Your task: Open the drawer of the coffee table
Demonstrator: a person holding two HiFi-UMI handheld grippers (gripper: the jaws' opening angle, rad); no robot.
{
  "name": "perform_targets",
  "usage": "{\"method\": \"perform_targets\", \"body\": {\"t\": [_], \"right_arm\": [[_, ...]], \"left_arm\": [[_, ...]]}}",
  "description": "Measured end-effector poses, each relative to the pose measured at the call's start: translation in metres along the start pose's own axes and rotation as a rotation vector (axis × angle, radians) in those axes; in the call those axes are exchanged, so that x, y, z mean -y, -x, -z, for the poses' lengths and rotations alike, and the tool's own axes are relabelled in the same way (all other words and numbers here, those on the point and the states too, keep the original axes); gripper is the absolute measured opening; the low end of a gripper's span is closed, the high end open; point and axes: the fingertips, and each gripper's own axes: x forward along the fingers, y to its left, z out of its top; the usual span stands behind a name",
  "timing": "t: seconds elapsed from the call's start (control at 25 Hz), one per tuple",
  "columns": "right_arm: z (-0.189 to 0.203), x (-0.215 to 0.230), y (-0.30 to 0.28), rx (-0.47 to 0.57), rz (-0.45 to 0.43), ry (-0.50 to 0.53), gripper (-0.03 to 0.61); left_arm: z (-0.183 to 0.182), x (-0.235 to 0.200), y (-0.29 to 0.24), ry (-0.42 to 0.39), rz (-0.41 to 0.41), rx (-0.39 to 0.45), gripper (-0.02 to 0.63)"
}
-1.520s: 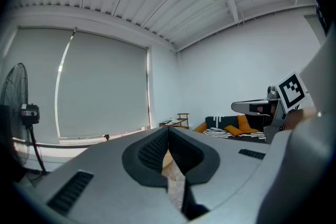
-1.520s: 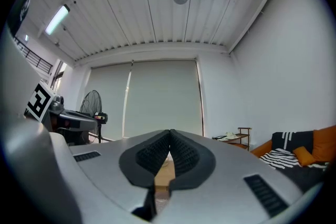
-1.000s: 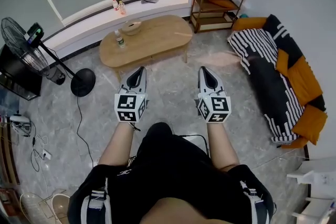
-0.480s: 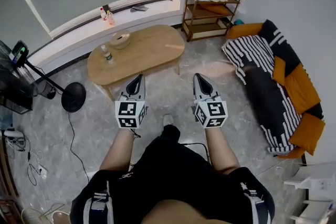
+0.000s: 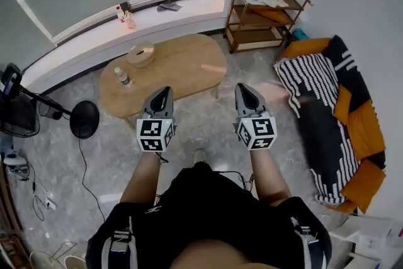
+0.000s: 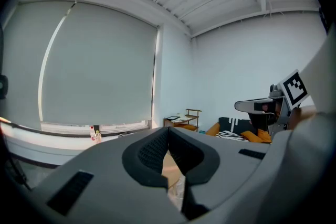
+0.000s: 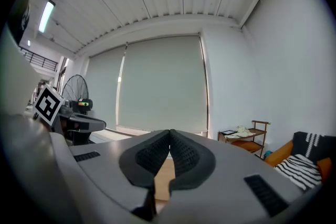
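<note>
Head view: the oval, light-wood coffee table [image 5: 182,66] now lies nearer than before, just ahead of the left gripper [image 5: 162,92] and right gripper [image 5: 244,89], untouched.
Left gripper view: jaws together, empty.
Right gripper view: jaws together, empty.

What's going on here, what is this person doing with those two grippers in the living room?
A person holds a left gripper and a right gripper out in front, both pointed toward the oval wooden coffee table. Both grippers' jaws are together with nothing between them, and neither touches the table. A bottle and a bowl sit on the tabletop. The drawer can't be made out from these views, and opening it hasn't begun.
</note>
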Motion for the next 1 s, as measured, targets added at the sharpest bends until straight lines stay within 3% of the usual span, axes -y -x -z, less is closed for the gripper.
{"method": "perform_targets", "body": {"t": [0.2, 0.36, 1.0], "right_arm": [[-0.015, 0.016, -0.072, -0.011, 0.012, 0.016, 0.017], [-0.024, 0.035, -0.102, -0.009, 0.015, 0.010, 0.017], [-0.015, 0.038, -0.183, 0.002, -0.126, 0.049, 0.017]], "left_arm": [[-0.007, -0.051, -0.064, -0.002, -0.003, -0.018, 0.021], [-0.011, -0.059, -0.092, 0.010, 0.000, -0.038, 0.021], [-0.007, -0.109, -0.116, 0.052, -0.152, -0.028, 0.021]]}}
